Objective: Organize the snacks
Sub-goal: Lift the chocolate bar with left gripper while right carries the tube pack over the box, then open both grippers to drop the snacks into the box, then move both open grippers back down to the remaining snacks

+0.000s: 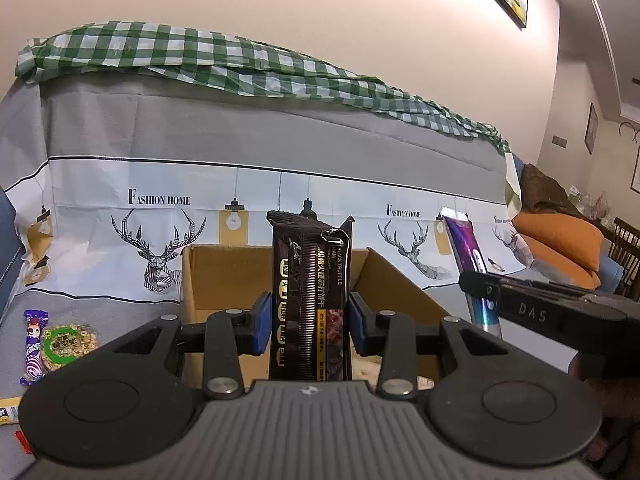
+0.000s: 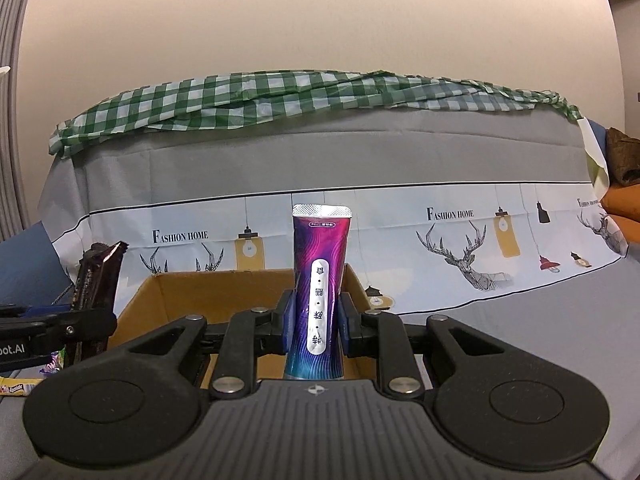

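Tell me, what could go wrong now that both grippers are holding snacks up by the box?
The left gripper pinches the black cracker pack low down, so its tall top could tip and catch the cardboard box wall. The right gripper holds the slim purple pouch close beside it; the two might bump over the box. Squeezing harder could also crush the crackers inside.

cardboard box (image 1: 224,276): floor hidden by gripper | yellow packet (image 1: 8,410): cut off at left edge
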Demonstrator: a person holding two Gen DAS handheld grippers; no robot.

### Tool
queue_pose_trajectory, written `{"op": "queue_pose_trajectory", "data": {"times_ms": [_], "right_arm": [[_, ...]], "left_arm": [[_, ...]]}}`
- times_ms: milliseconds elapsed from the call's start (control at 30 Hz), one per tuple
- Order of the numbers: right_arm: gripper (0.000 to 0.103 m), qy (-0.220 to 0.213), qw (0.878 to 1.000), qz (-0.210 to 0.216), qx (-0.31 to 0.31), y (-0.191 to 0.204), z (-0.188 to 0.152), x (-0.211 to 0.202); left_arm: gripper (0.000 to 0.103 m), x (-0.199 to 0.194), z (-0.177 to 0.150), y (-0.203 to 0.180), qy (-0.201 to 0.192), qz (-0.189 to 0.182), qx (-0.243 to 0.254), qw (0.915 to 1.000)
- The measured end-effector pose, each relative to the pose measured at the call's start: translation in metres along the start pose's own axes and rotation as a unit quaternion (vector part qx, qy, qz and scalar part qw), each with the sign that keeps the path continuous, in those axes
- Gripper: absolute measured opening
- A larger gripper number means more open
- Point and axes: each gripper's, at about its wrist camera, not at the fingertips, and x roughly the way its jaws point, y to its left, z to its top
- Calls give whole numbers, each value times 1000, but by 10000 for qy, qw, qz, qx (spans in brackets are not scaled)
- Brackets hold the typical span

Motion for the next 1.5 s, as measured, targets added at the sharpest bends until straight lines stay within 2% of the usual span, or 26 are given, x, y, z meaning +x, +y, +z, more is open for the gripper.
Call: {"op": "queue_pose_trajectory", "data": {"times_ms": [433, 467, 500, 533, 567, 600, 767, 933, 1133, 1200, 1267, 1333, 1400, 1467, 1500], "right_arm": [[24, 47, 10000, 36, -71, 5, 0, 3], [28, 80, 9999, 38, -79, 5, 0, 5], [30, 122, 9999, 24, -91, 6, -1, 6], [34, 177, 9998, -11, -135, 7, -1, 8], [45, 206, 9996, -53, -181, 9, -2, 9], [51, 207, 9996, -63, -193, 9, -2, 9], [61, 260, 9995, -43, -156, 11, -3, 11], [64, 296, 9995, -20, -77, 13, -3, 12], [65, 196, 9998, -51, 88, 18, -2, 9], [65, 130, 9998, -101, 107, 21, -3, 7], [65, 33, 9998, -178, 123, 25, -3, 3], [65, -7, 9997, -199, 134, 29, -4, 1], [64, -19, 9997, -193, 156, 35, -5, -1], [64, -69, 9997, -116, 179, 40, -5, -5], [64, -92, 9997, -29, 212, 43, -5, -7]], "left_arm": [[44, -7, 2, 7, -17, -45, -144, 9999], [49, -7, 3, 7, -12, -110, -178, 9998], [64, -7, 3, 8, 21, -180, -198, 9996], [70, -7, 2, 7, 26, -179, -183, 9997], [73, -7, 2, 6, 7, -152, -126, 9998], [73, -8, 2, 5, -8, -126, -61, 9999], [73, -9, 1, 8, -67, -43, -89, 9999], [72, -14, 0, 14, -316, 189, -153, 9992], [68, -24, 0, 20, -321, 246, 60, 9992], [68, -31, -1, 21, -304, 291, 283, 9987], [66, -36, -3, 21, -79, 414, 673, 9968], [55, -40, -6, 23, 108, 527, 961, 9939], [36, -44, -5, 30, 269, 692, 1212, 9898], [27, -51, -2, 40, 363, 771, 1361, 9870], [27, -55, -2, 46, 379, 785, 1458, 9855]]}}
